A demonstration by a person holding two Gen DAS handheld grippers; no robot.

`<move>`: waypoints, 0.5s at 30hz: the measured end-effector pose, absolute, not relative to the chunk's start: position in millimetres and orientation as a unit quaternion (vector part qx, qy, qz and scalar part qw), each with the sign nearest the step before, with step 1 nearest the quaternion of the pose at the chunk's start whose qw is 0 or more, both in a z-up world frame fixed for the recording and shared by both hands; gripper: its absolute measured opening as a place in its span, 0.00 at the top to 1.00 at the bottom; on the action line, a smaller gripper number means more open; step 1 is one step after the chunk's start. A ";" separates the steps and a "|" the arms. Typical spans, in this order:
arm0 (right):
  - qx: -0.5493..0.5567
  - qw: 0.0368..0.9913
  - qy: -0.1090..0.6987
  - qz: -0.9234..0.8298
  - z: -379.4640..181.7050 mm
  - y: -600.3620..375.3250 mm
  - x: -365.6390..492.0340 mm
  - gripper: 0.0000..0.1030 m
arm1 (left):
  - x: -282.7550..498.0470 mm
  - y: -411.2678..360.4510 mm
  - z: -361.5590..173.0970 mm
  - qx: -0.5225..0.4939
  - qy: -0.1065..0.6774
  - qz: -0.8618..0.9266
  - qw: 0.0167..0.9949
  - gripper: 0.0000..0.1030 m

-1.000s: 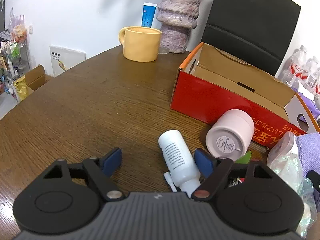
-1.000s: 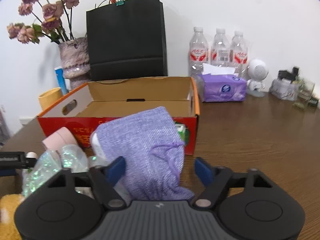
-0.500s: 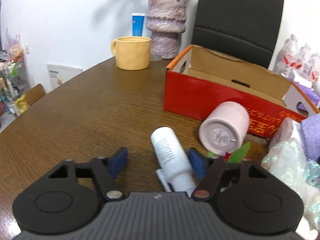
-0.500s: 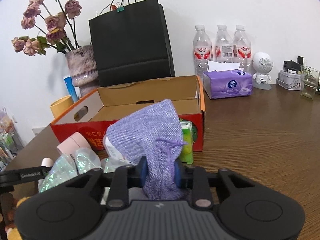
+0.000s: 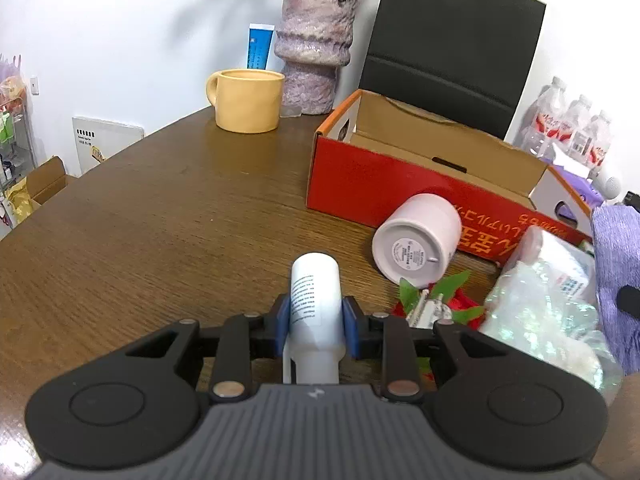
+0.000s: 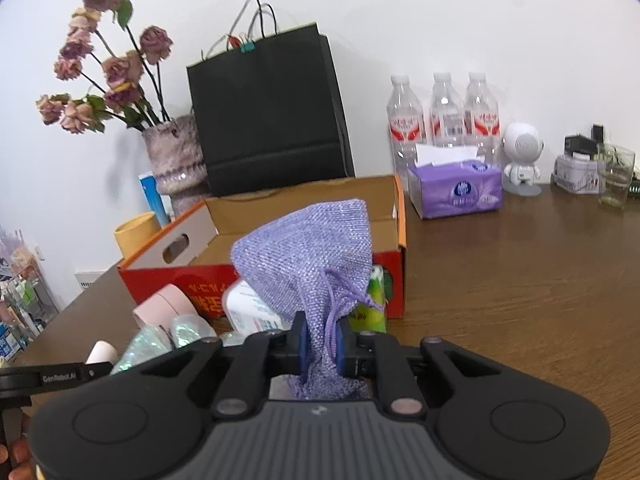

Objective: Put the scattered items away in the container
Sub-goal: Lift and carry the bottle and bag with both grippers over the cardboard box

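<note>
The left gripper [image 5: 316, 326] pinches a white bottle [image 5: 314, 300] between its blue pads, its base pointing toward 12 o'clock; a pink cup [image 5: 418, 244] lies on its side at 1 o'clock against the red box [image 5: 360, 182]. The right gripper [image 6: 320, 346] clamps a purple drawstring pouch [image 6: 308, 252], raised before the open box [image 6: 304, 210] at 12 o'clock.

Both wrist fisheyes sit low, close behind their tools above the counter [image 5: 160, 208], the left facing the red box [image 5: 360, 184] from its left corner, the right from its front, sharing box [image 6: 168, 280], black bag [image 6: 268, 112] and vase [image 6: 176, 152].
</note>
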State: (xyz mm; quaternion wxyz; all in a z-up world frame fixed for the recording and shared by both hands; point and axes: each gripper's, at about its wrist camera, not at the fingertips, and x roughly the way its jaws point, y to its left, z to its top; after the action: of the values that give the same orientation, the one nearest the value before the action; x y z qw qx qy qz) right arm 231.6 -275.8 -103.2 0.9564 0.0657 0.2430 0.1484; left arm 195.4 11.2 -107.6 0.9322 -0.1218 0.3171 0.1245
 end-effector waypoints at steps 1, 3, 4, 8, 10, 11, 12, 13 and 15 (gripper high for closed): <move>0.063 0.958 0.238 0.150 -100.9 -275.4 228.7 0.88 | 192.2 10.1 -104.1 -0.116 0.312 0.125 0.935 0.72; 0.058 0.958 0.237 0.150 -98.2 -274.8 225.0 0.88 | 186.7 8.2 -96.4 -0.105 0.303 0.124 0.939 0.72; 0.056 0.958 0.237 0.151 -97.6 -274.6 223.8 0.88 | 184.0 7.3 -92.4 -0.100 0.298 0.124 0.941 0.72; 0.051 0.957 0.240 0.154 -96.2 -274.4 218.9 0.89 | 173.7 9.1 -78.2 -0.104 0.288 0.116 0.945 0.72; 0.048 0.958 0.238 0.154 -94.3 -274.5 214.8 0.89 | 167.9 10.3 -71.4 -0.108 0.285 0.109 0.946 0.72; 0.046 0.959 0.235 0.153 -92.9 -274.5 211.8 0.89 | 165.0 10.5 -67.7 -0.109 0.284 0.105 0.947 0.72; 0.044 0.960 0.232 0.152 -91.5 -274.3 208.8 0.89 | 162.3 10.4 -64.2 -0.109 0.282 0.100 0.948 0.72; 0.042 0.961 0.229 0.151 -89.2 -274.0 205.2 0.89 | 160.2 10.3 -60.8 -0.109 0.282 0.095 0.949 0.72; 0.040 0.962 0.223 0.151 -83.4 -274.1 197.4 0.89 | 157.4 9.8 -54.6 -0.107 0.281 0.086 0.950 0.72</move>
State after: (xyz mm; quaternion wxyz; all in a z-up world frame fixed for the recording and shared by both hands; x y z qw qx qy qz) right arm 197.4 -274.1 -83.4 0.9621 0.0401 0.2235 0.1512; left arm 157.4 9.8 -54.6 0.9499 -0.1072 0.2809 0.0856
